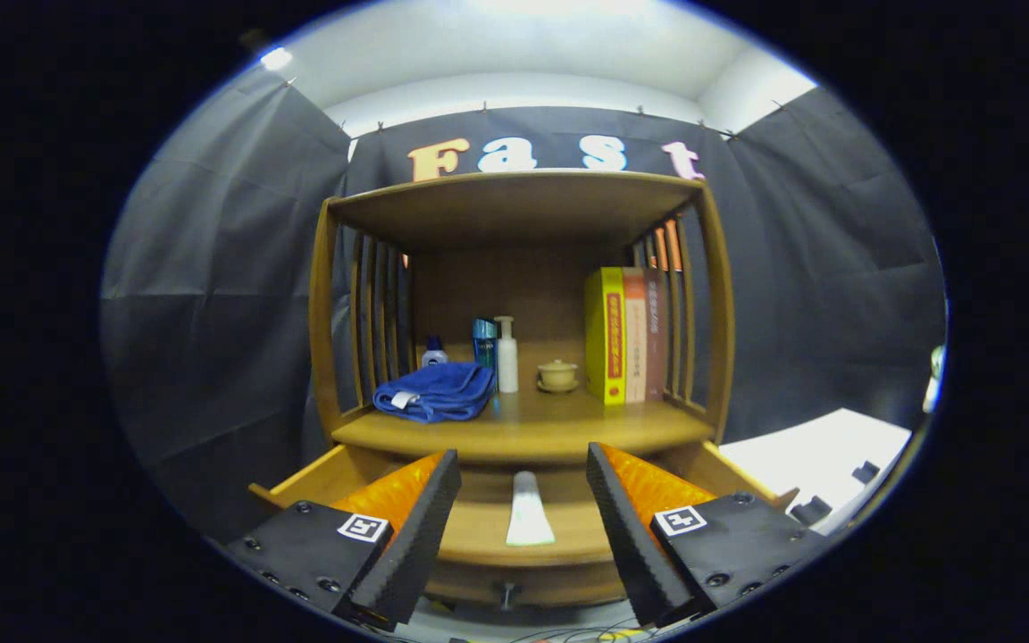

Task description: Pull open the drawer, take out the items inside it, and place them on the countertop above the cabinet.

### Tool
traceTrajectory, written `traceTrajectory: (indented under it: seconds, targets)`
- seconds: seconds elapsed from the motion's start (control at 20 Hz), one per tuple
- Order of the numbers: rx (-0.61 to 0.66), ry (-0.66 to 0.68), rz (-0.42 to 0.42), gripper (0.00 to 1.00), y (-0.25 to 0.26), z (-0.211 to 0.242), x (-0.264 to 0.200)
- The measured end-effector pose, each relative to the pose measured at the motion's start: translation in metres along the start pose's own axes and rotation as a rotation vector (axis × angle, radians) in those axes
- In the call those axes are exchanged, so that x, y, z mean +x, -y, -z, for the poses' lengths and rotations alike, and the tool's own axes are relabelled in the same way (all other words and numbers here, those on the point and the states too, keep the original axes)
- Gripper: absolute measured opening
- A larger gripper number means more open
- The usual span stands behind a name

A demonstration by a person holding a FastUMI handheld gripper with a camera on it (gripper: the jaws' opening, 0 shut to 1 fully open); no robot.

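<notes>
The gripper (523,478) is hovering over the pulled-open wooden drawer (479,536), its fingers spread wide and gripping nothing. A white squeeze tube with a pale green end (528,511) is lying flat inside the drawer, between the fingers. On the wooden countertop (523,429) above are sitting a folded blue towel (436,391), a white pump bottle (506,355), a small beige lidded cup (557,374) and upright books, one with a yellow spine (606,335); their spine lettering is too small to read.

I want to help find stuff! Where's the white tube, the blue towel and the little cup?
White tube (528,511): gripper view, middle of its body, in the open drawer.
Blue towel (436,391): gripper view, top fold.
Little cup (557,373): gripper view, its side.
</notes>
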State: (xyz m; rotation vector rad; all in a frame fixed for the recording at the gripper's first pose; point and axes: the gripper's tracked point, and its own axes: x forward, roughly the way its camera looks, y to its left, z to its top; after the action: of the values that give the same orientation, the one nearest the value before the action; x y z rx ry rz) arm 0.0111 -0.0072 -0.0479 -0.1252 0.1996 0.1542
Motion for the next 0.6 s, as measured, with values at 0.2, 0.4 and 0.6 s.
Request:
traceTrajectory:
  seconds: [0.2, 0.4, 0.6]
  targets:
    - [-0.094, -0.313, -0.07, 0.95, -0.005, 0.029, 0.076]
    - [-0.097, -0.56, -0.084, 0.99, -0.009, 0.088, 0.116]
    - [-0.073, -0.757, -0.07, 0.99, -0.011, 0.142, 0.14]
